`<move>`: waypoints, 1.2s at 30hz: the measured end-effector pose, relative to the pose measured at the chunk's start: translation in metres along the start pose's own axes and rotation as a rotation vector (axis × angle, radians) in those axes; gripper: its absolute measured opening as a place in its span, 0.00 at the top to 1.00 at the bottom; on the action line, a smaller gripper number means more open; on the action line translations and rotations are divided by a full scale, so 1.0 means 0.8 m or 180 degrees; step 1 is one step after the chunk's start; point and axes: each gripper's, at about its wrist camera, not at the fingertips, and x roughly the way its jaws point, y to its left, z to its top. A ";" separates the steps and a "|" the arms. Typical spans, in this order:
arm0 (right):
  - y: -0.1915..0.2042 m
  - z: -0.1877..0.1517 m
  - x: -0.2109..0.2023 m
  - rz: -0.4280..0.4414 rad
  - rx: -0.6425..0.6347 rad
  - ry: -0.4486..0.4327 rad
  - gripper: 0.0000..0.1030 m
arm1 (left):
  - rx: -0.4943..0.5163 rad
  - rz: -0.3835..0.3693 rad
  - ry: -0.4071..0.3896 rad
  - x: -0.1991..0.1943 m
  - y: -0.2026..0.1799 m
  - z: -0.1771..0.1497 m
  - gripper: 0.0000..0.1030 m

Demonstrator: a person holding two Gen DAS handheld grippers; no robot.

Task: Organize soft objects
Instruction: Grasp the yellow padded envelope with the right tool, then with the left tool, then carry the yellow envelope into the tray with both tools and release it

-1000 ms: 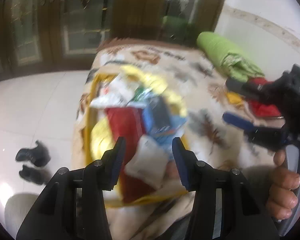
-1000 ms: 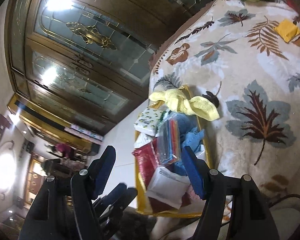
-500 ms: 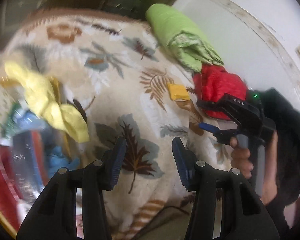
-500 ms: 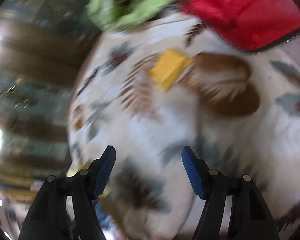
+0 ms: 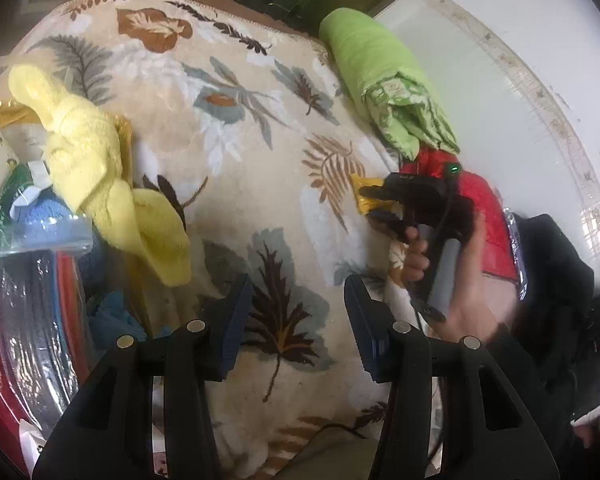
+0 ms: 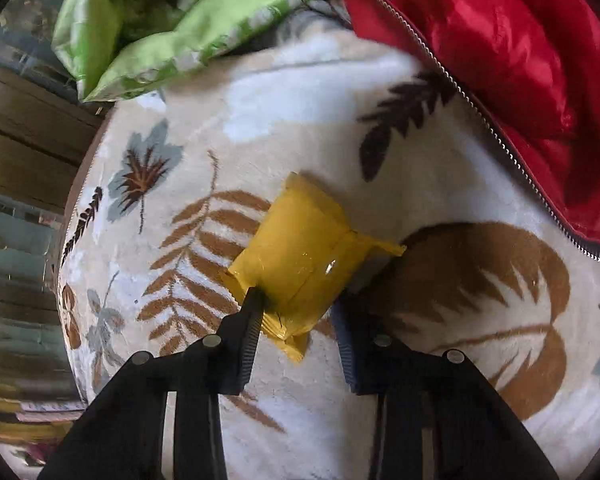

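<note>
Yellow glossy packet [image 6: 300, 256], crinkled ends

Soft even daylight, strong fisheye bending, dark vignetted corners, slight motion blur at edges

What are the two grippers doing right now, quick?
Left gripper: open, holding nothing, above the leaf-print blanket.
Right gripper: open, fingers on either side of the yellow packet, not yet closed on it.

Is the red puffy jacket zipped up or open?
Open. The shiny red puffy jacket shows a bare silver zipper edge running loose across the leaf-patterned blanket.
</note>
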 end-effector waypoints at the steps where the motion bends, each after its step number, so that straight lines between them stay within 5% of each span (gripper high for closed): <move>1: 0.001 -0.006 -0.006 -0.0006 -0.0075 -0.0015 0.72 | -0.0010 -0.0028 0.0011 0.001 0.000 -0.001 0.54; 8: 0.010 -0.116 -0.068 0.0567 -0.1041 0.0380 0.79 | 0.0134 -0.0169 0.0117 -0.002 -0.015 -0.006 0.54; 13: 0.004 -0.192 -0.086 0.0875 -0.1585 0.0790 0.80 | 0.0363 -0.0287 0.0632 0.025 -0.047 -0.004 0.54; 16: -0.003 -0.207 -0.083 0.0880 -0.1608 0.0892 0.81 | 0.0520 -0.0331 0.0979 0.056 -0.071 0.007 0.54; 23: -0.020 -0.223 -0.079 0.0963 -0.1524 0.0891 0.81 | 0.0275 0.0075 0.1367 0.150 -0.074 0.000 0.54; 30: -0.039 -0.220 -0.080 0.0965 -0.1399 0.0918 0.81 | -0.0008 -0.0178 0.1322 0.154 -0.055 -0.012 0.65; 36: 0.013 -0.239 -0.117 0.0802 -0.1851 0.0747 0.82 | -0.0166 -0.0351 0.0943 0.093 -0.045 -0.012 0.67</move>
